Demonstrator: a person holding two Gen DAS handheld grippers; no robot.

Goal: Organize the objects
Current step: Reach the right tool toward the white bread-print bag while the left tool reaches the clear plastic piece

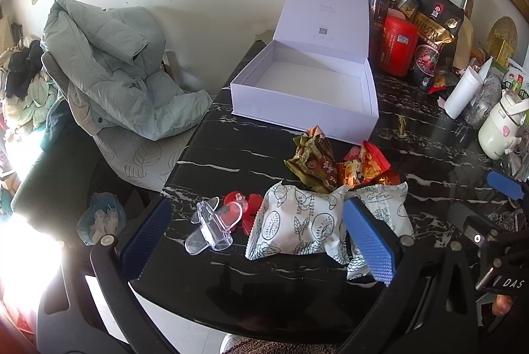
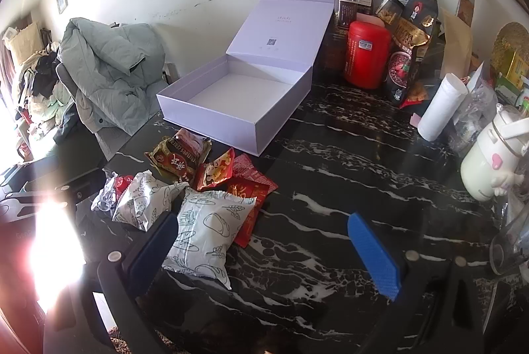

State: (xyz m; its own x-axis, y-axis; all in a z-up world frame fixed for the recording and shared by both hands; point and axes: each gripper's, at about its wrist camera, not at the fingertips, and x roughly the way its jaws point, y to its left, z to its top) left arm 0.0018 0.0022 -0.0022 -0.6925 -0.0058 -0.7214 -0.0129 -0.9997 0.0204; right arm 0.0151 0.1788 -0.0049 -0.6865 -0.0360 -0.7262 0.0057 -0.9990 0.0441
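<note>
Sun glare [image 2: 53, 241] blanks the lower left; box lid print [image 1: 325, 8] unreadable

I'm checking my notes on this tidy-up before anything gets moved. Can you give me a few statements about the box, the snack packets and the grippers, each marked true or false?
1. The white box stands open with nothing inside. True.
2. The left gripper is clamped on a snack packet. False: its jaws stand wide open, and the white printed packets lie loose on the table.
3. The red canister stands beside the box. True.
4. The clear plastic toy lies inside the box. False: it lies on the table, next to the white packets.
5. The right gripper holds nothing. True.
</note>
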